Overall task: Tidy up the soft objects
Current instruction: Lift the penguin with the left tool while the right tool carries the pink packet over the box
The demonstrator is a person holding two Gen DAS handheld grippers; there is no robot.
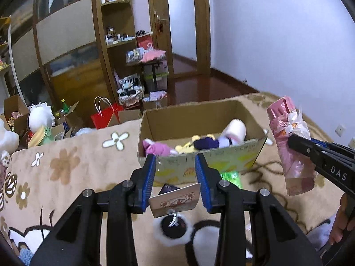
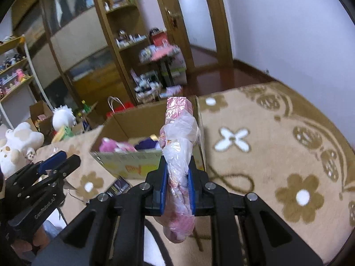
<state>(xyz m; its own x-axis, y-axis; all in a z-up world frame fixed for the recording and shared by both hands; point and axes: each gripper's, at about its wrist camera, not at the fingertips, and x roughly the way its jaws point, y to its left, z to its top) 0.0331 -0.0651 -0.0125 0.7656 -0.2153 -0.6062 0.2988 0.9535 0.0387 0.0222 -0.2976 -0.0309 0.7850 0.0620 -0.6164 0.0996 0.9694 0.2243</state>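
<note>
The pink bundle (image 2: 178, 155), a soft roll in clear plastic wrap, stands upright in the right gripper (image 2: 178, 186), whose blue pads are clamped on its middle; it hangs above the rug, at the near right corner of the box (image 1: 244, 155). The left gripper (image 1: 175, 184) pinches a card tag (image 1: 175, 199) between its fingers, and a dark pom-pom plush (image 1: 173, 228) dangles from the tag by a short chain, just above the rug.

The box is open cardboard, beyond both grippers on the beige flowered rug (image 2: 277, 155). In it lie a pink plush (image 1: 157, 148) at the left, a yellow plush (image 1: 188, 144) and a purple plush (image 1: 206, 144) in the middle, and a white roll (image 1: 235, 130) leaning at the far right.

Far left off the rug stand a red bag (image 1: 106, 115), a white doll (image 1: 41, 117) and more open boxes. Shelves (image 1: 117, 22) and a door (image 1: 184, 22) are behind.
</note>
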